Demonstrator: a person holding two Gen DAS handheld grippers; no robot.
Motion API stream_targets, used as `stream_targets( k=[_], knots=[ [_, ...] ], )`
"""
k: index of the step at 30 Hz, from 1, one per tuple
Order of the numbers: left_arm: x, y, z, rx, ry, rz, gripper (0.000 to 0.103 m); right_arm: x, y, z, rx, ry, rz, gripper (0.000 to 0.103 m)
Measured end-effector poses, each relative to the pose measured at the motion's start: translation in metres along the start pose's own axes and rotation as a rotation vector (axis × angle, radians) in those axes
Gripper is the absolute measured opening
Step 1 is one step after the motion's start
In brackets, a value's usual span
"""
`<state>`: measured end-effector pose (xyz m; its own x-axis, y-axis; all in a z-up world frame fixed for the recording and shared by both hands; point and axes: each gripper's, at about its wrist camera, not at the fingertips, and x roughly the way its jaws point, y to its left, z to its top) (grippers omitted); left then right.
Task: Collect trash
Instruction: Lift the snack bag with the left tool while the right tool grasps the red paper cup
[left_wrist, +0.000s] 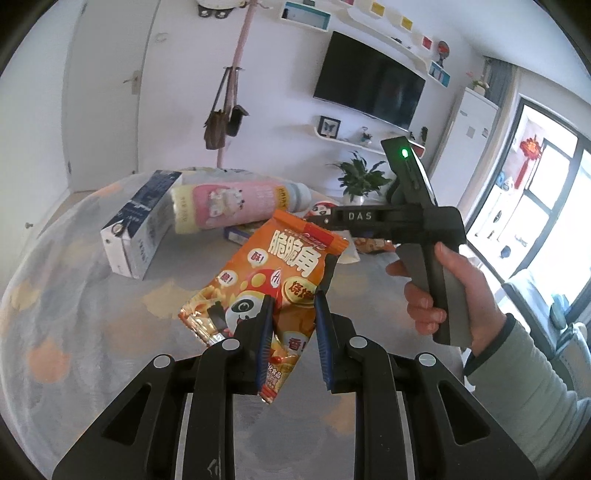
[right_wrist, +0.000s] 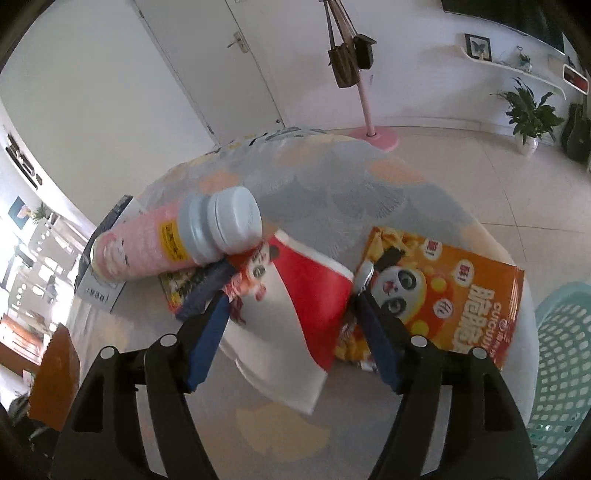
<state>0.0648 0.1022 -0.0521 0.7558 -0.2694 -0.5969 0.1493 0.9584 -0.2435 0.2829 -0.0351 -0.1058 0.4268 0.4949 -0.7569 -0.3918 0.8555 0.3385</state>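
My left gripper (left_wrist: 293, 299) is shut on an orange snack bag (left_wrist: 273, 284) with a panda print and holds it above the table. A pink bottle (left_wrist: 236, 203) lies on its side beyond it, next to a white and blue carton (left_wrist: 136, 236). My right gripper (right_wrist: 291, 291) is open, its fingers on either side of a red and white wrapper (right_wrist: 295, 314) on the table. The pink bottle (right_wrist: 159, 243) with a pale cap lies just past its left finger. A second orange snack bag (right_wrist: 454, 295) lies to the right.
The round table has a grey cloth (left_wrist: 92, 314) with orange patches. A mint green mesh basket (right_wrist: 561, 362) stands at the right edge. The right gripper's handle and hand (left_wrist: 436, 280) show in the left wrist view. A pink coat stand (right_wrist: 369, 122) stands on the floor behind.
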Motion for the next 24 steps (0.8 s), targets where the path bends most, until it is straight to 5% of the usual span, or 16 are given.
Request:
stream_targets(
  k=[3, 11, 19, 24],
  knots=[
    [0.001, 0.004, 0.0, -0.016, 0.001, -0.006, 0.02, 0.004, 0.004, 0.003, 0.008, 0.01, -0.021, 0.068],
    [0.003, 0.007, -0.002, -0.027, 0.001, -0.009, 0.02, -0.023, 0.019, -0.01, -0.027, -0.064, -0.021, 0.045],
    [-0.002, 0.007, -0.001, -0.035, -0.012, -0.009, 0.02, -0.067, 0.063, -0.047, -0.25, -0.238, -0.214, 0.042],
    [-0.007, 0.007, -0.004, -0.032, -0.023, -0.009, 0.02, -0.07, 0.075, -0.082, -0.353, -0.284, -0.204, 0.044]
  ],
)
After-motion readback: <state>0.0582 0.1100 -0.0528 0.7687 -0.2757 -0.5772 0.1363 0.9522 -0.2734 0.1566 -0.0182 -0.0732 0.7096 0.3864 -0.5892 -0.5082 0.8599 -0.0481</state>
